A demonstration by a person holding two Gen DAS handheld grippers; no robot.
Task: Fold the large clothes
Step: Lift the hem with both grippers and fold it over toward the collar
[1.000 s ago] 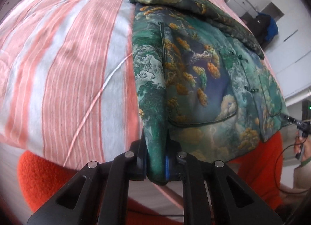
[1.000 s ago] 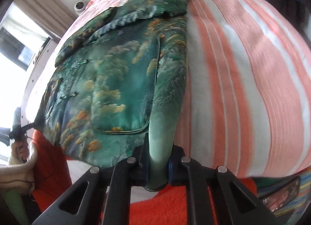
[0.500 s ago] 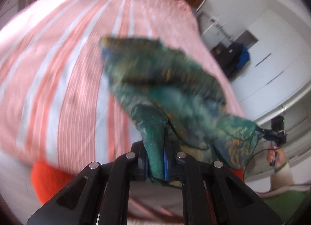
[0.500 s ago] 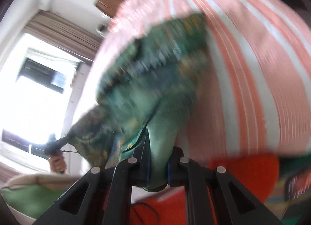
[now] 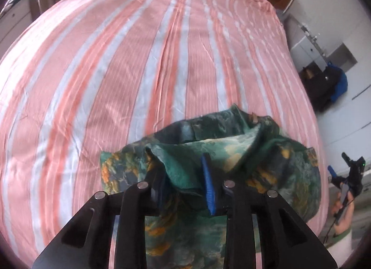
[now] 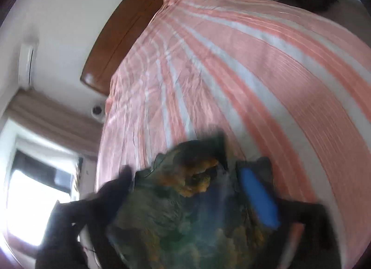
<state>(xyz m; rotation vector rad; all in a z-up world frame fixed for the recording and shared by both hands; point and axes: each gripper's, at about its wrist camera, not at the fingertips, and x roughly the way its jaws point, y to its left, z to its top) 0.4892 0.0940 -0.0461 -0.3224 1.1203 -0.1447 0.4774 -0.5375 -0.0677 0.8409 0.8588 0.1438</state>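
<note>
The green patterned jacket [image 5: 231, 150] lies bunched and folded over at the near end of the striped bed [image 5: 139, 60]. My left gripper [image 5: 185, 176] is open, its blue pads apart with a loose fold of the jacket lying between them. In the right wrist view the jacket [image 6: 185, 211] fills the lower frame, blurred. My right gripper [image 6: 185, 190] is open too, with one blue pad [image 6: 257, 199] showing wide to the right and cloth between the fingers. The other right finger is dark and blurred. My right gripper also shows in the left wrist view [image 5: 347, 176], off the bed's right edge.
The pink and white striped bedspread [image 6: 231, 71] stretches far ahead to a wooden headboard [image 6: 129, 27]. A white cabinet and a dark bag with blue [image 5: 329, 83] stand right of the bed. A bright window [image 6: 34, 199] and curtain are at the left in the right wrist view.
Both grippers carried the jacket's hem up and forward over the garment, folding it, then opened. The jacket now lies bunched near the bed's foot; the far bedspread is bare.
</note>
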